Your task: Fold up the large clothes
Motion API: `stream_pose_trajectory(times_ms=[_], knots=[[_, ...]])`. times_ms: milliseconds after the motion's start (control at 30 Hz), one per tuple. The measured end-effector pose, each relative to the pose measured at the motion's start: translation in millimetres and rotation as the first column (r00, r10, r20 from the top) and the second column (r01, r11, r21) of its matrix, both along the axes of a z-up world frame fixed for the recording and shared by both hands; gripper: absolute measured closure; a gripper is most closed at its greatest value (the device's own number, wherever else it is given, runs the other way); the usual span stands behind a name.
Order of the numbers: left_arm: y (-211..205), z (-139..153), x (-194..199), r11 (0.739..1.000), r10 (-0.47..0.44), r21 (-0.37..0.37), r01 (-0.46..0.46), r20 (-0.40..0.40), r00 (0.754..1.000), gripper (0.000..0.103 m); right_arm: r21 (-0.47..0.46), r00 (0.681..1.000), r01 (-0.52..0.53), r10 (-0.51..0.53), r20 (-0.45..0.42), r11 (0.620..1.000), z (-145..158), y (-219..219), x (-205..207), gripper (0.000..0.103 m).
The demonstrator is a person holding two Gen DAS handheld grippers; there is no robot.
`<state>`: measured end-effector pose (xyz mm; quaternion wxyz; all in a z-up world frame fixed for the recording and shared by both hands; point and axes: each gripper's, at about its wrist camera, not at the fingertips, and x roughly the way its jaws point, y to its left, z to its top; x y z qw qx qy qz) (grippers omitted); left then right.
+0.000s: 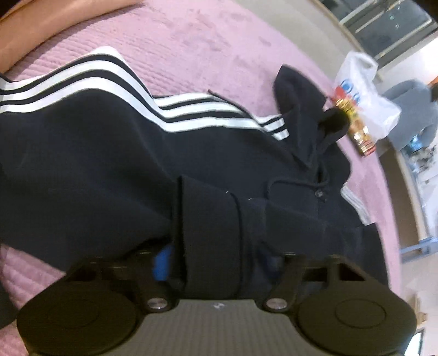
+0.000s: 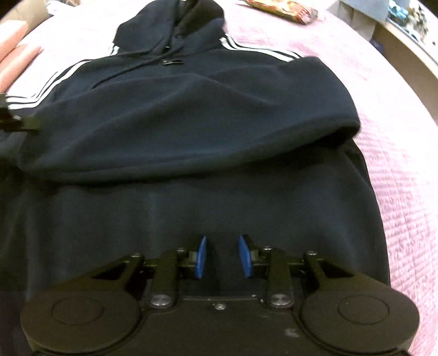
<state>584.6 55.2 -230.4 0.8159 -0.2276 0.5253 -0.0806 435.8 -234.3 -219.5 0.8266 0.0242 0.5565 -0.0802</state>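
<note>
a: what are the jaws doing on the left gripper (image 1: 216,263)?

b: they're clamped on a thick fold of the dark navy hooded sweatshirt with white stripes (image 1: 115,175). the cloth bunches up between the blue pads (image 1: 162,264); only the left pad shows clearly, the other is buried in fabric.

a: and the right gripper (image 2: 222,256)?

b: its jaws stand narrow, with a ridge of the same sweatshirt (image 2: 191,128) gripped between the two blue pads (image 2: 202,257), down at the hem end of the garment.

a: where does the sweatshirt lie?

b: spread on the pink quilted bedspread (image 1: 191,49), hood (image 2: 175,24) far from the right gripper, drawstrings trailing over the chest. one sleeve is folded across the body (image 2: 314,90); white stripes run along the shoulders.

a: anything beyond it?

b: past the hood, a red and gold printed packet (image 1: 356,128) lies on the bedspread, touching a white plastic bag with blue and red print (image 1: 364,93). an orange-pink pillow (image 1: 41,24) sits at the bed's far corner.
</note>
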Motion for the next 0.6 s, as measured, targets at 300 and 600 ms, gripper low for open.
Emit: stream_pose_trajectory(times_ms=[300, 600], knots=[[-26.0, 73.1, 3.1, 0.999, -0.043, 0.040, 0.034, 0.265, 0.963, 0.093, 0.050, 0.999, 0.016, -0.019, 0.050, 0.999, 11.9, -29.8, 17.3, 0.067], [16.5, 48.9, 34.1, 0.971, 0.008, 0.236, -0.042, 0.143, 0.990, 0.072, 0.042, 0.977, 0.134, -0.139, 0.164, 0.990, 28.1, -75.8, 72.6, 0.060]])
